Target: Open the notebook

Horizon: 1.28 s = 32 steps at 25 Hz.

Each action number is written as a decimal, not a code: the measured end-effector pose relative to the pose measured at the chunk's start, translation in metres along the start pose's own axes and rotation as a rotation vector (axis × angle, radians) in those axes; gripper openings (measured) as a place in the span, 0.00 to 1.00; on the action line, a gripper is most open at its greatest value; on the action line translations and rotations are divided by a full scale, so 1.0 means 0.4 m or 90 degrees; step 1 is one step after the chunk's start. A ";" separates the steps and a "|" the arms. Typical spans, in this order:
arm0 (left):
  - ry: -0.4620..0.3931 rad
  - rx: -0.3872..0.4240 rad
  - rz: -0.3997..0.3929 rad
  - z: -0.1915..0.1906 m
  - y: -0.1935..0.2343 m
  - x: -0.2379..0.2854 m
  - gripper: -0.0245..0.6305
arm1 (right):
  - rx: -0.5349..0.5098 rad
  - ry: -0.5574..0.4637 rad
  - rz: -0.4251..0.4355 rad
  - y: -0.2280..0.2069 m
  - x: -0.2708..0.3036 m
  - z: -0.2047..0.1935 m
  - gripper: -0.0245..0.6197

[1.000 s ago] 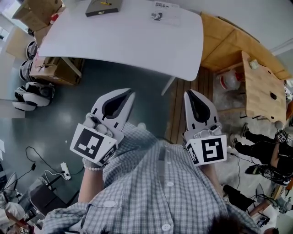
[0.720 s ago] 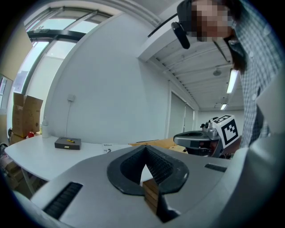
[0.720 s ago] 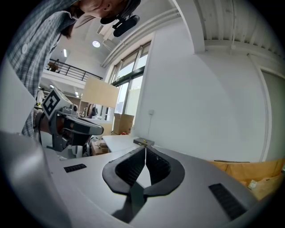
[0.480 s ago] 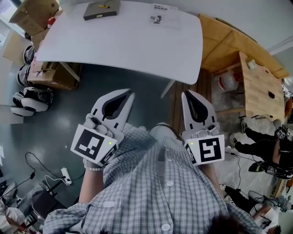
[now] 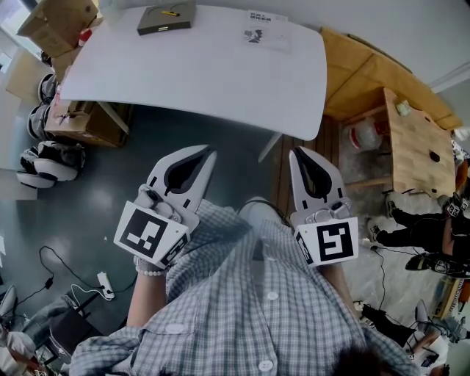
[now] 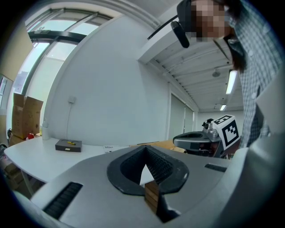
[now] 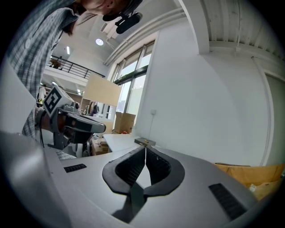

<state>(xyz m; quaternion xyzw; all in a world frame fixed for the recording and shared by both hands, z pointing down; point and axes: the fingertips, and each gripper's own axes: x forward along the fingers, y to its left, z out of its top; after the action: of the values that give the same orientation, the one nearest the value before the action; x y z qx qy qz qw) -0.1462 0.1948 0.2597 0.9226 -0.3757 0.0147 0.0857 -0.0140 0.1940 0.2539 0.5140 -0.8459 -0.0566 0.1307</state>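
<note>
The notebook (image 5: 167,17) is a dark grey closed book with a small yellow item on its cover. It lies at the far left end of the white table (image 5: 220,70). It also shows small and distant as the notebook (image 6: 68,145) in the left gripper view and the notebook (image 7: 144,142) in the right gripper view. My left gripper (image 5: 211,151) and right gripper (image 5: 294,152) are held close to the person's chest, well short of the table. Both are shut with nothing between the jaws. The shut left gripper (image 6: 144,148) and right gripper (image 7: 145,147) point level toward the table.
A printed paper sheet (image 5: 261,28) lies near the table's far right. Cardboard boxes (image 5: 84,114) stand on the floor at the table's left. Wooden furniture (image 5: 411,139) is at the right. A seated person's legs (image 5: 418,228) and floor cables (image 5: 66,264) lie to the sides.
My right gripper has drifted a little to the left. The left gripper has stayed put, and both remain shut.
</note>
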 end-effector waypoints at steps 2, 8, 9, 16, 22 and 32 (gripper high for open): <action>-0.001 -0.003 -0.002 0.001 0.004 0.002 0.05 | 0.000 0.004 -0.003 0.000 0.001 -0.002 0.07; -0.008 -0.004 -0.017 0.008 0.005 0.016 0.05 | -0.009 0.012 -0.012 -0.011 0.005 0.002 0.07; -0.008 -0.005 -0.017 0.008 0.005 0.019 0.05 | -0.013 0.014 -0.012 -0.013 0.005 0.003 0.07; -0.008 -0.008 -0.024 0.010 0.011 0.053 0.05 | -0.025 0.020 -0.022 -0.044 0.013 -0.003 0.07; -0.002 -0.005 -0.014 0.011 0.022 0.084 0.05 | -0.023 0.018 -0.013 -0.077 0.044 -0.011 0.07; -0.007 -0.006 0.017 0.031 0.080 0.165 0.05 | -0.026 0.010 0.015 -0.148 0.139 -0.015 0.07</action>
<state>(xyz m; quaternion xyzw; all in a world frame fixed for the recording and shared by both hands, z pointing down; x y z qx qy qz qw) -0.1216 0.1245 0.2583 0.9171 -0.3888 0.0089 0.0878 0.0139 0.1174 0.2551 0.5019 -0.8494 -0.0680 0.1482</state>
